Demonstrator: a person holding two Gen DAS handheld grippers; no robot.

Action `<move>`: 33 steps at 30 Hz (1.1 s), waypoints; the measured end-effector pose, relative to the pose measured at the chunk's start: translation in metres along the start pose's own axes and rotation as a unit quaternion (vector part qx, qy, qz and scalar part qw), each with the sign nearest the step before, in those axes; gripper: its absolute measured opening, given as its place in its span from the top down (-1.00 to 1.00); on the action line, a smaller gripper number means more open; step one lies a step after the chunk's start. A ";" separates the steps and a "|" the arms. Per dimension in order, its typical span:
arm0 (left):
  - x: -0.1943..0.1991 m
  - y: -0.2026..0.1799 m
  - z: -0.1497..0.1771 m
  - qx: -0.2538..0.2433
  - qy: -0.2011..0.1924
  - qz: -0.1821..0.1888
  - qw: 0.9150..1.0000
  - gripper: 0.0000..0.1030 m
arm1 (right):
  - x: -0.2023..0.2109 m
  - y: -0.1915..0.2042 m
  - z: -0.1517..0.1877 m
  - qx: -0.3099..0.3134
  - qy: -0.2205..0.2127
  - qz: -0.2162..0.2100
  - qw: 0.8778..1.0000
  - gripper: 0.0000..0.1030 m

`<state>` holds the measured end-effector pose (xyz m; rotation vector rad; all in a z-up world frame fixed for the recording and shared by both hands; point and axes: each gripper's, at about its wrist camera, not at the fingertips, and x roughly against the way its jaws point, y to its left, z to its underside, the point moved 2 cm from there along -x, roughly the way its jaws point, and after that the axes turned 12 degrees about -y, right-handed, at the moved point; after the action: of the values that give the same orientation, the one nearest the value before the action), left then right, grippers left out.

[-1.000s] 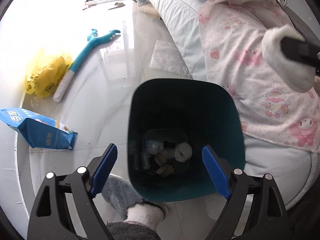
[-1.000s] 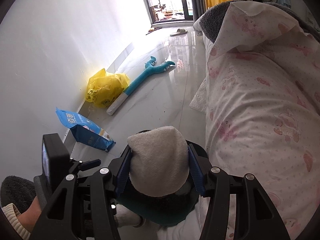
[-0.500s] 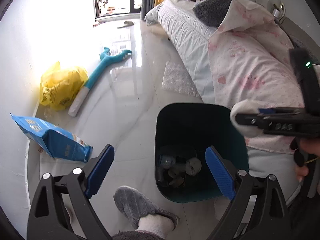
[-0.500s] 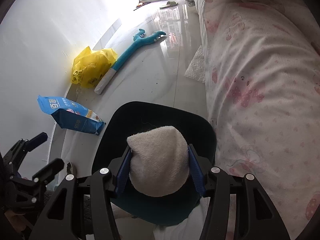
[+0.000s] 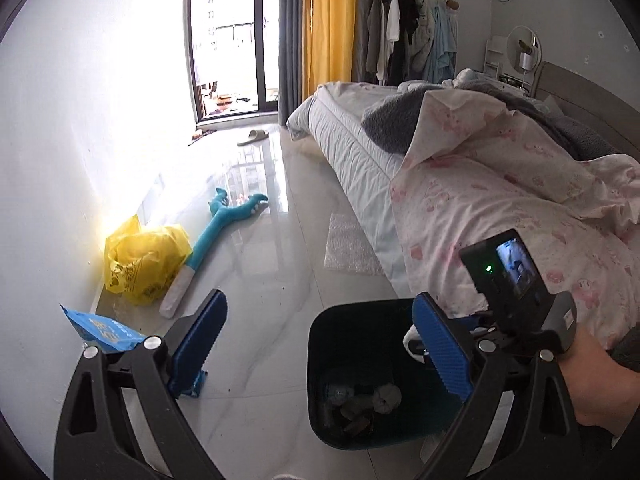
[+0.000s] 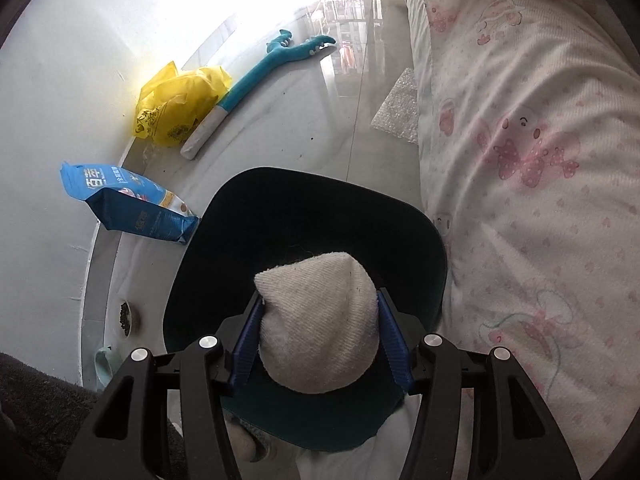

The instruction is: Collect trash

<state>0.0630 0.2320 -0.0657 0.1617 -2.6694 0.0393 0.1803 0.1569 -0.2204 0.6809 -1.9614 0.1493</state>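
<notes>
A dark teal trash bin [image 5: 328,344] stands on the floor beside the bed, with several bits of trash [image 5: 368,400] at its bottom. My right gripper [image 6: 320,332] is shut on a cream rolled sock [image 6: 316,320] and holds it over the bin's opening [image 6: 280,220]. My left gripper [image 5: 320,344] is open and empty, above the floor to the left of the bin. The right gripper's body [image 5: 516,300] shows over the bin's right rim in the left wrist view.
A blue snack bag [image 6: 124,204], a yellow plastic bag [image 6: 176,108] and a teal plush toy [image 6: 260,76] lie along the white wall. Bubble wrap [image 5: 348,248] lies by the bed [image 5: 500,208]. A small bowl [image 6: 128,316] sits on the floor left of the bin.
My left gripper has tilted up and back from over the bin, now facing the room. My right gripper has carried the sock down over the bin's opening.
</notes>
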 end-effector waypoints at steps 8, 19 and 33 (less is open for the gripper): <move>0.023 -0.011 -0.025 -0.010 -0.050 0.013 0.999 -0.88 | -0.016 0.003 0.011 0.014 0.034 0.009 0.999 -0.18; 0.042 -0.015 -0.048 -0.009 -0.092 -0.005 0.996 -0.92 | 0.021 0.006 0.005 0.034 -0.006 0.006 0.999 -0.37; 0.055 -0.065 -0.067 -0.018 -0.119 0.013 0.993 -0.92 | 0.167 -0.025 -0.024 0.044 -0.188 0.036 0.981 -0.50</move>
<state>0.0527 0.1649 0.0189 0.1271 -2.9079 -0.0203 0.1565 0.0791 -0.0701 0.7359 -2.3546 0.1607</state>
